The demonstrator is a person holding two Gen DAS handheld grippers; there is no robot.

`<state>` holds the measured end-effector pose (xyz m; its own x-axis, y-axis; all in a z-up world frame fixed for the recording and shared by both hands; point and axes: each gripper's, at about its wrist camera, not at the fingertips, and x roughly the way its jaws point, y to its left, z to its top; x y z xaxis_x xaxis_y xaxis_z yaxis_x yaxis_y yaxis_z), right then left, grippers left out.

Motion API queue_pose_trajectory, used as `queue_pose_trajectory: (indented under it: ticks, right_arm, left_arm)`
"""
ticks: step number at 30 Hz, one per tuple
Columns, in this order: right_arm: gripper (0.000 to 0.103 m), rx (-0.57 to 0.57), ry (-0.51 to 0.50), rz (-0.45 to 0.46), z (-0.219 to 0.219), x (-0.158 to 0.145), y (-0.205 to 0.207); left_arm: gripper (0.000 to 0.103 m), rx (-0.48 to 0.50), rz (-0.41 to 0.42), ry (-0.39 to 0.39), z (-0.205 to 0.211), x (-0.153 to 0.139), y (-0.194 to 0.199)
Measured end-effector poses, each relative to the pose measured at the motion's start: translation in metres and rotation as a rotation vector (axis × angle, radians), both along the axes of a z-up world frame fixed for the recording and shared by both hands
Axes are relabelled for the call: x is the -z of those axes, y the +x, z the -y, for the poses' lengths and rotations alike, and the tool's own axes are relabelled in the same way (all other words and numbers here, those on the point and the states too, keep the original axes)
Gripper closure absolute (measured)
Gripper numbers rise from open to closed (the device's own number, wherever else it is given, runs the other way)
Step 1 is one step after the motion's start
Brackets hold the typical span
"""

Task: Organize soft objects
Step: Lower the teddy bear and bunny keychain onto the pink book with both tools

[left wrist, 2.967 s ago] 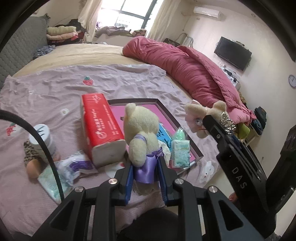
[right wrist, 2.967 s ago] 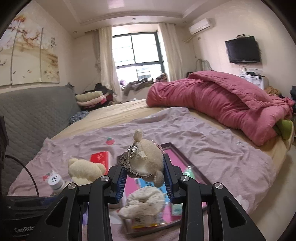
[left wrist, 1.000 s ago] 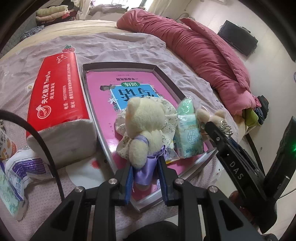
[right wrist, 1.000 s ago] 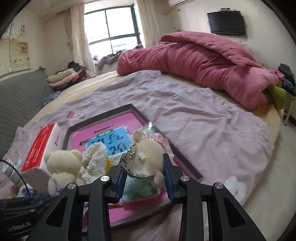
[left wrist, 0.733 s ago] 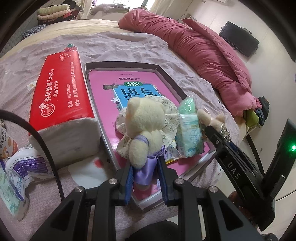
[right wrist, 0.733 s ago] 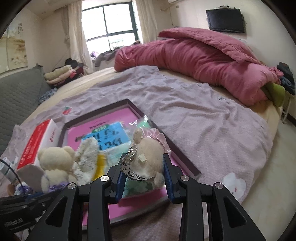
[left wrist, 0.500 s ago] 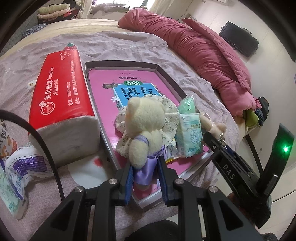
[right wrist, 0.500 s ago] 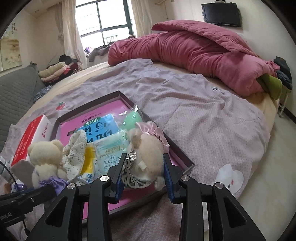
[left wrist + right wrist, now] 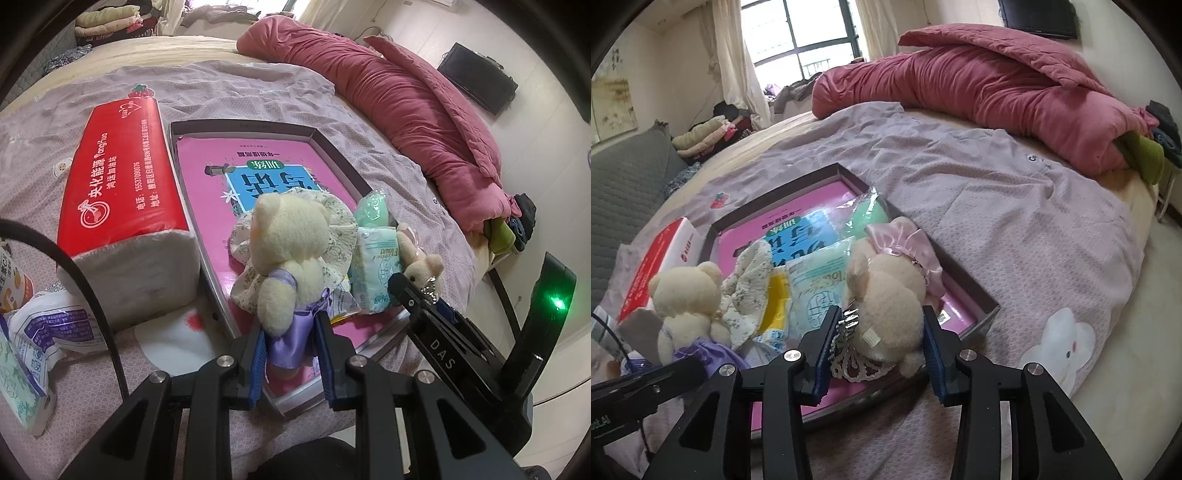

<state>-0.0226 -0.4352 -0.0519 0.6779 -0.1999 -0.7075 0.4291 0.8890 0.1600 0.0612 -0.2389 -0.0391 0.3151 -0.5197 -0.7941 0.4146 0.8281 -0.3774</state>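
A shallow tray (image 9: 338,157) with a pink book in it lies on the bed; it also shows in the right wrist view (image 9: 971,286). My left gripper (image 9: 290,345) is shut on the cream bear in a purple dress (image 9: 291,254), held over the tray's near edge. My right gripper (image 9: 877,338) has its jaws spread a little, just off the sides of the tan bear with a pink bow (image 9: 890,291), which rests in the tray's near right corner. Tissue packs (image 9: 373,266) and a floral cloth (image 9: 748,286) lie in the tray.
A red tissue pack (image 9: 118,206) lies left of the tray. Wrapped packets (image 9: 44,332) lie at the near left. A rolled red duvet (image 9: 979,85) lies at the far right of the bed. The bed edge and floor are at the right.
Both grippers came down from above the bed to the tray. The right gripper lowered its bear into the tray corner and its jaws have widened. The left one still grips its bear.
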Motion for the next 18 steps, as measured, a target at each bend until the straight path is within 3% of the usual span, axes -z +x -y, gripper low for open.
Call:
queue_pose_trajectory:
  ticks: [7, 13, 18]
  right_arm:
    - [0.045, -0.002, -0.001, 0.049, -0.003, -0.009, -0.004]
    - [0.043, 0.037, -0.036, 0.12, -0.002, -0.025, -0.012]
    - [0.042, 0.045, -0.034, 0.124, -0.001, -0.027, -0.014]
  left_arm:
    - [0.077, 0.002, -0.004, -0.009, 0.001, 0.001, 0.001]
    - [0.077, 0.008, -0.011, -0.017, 0.0, 0.001, 0.002]
    - [0.077, 0.015, -0.007, -0.008, 0.001, 0.001, -0.003]
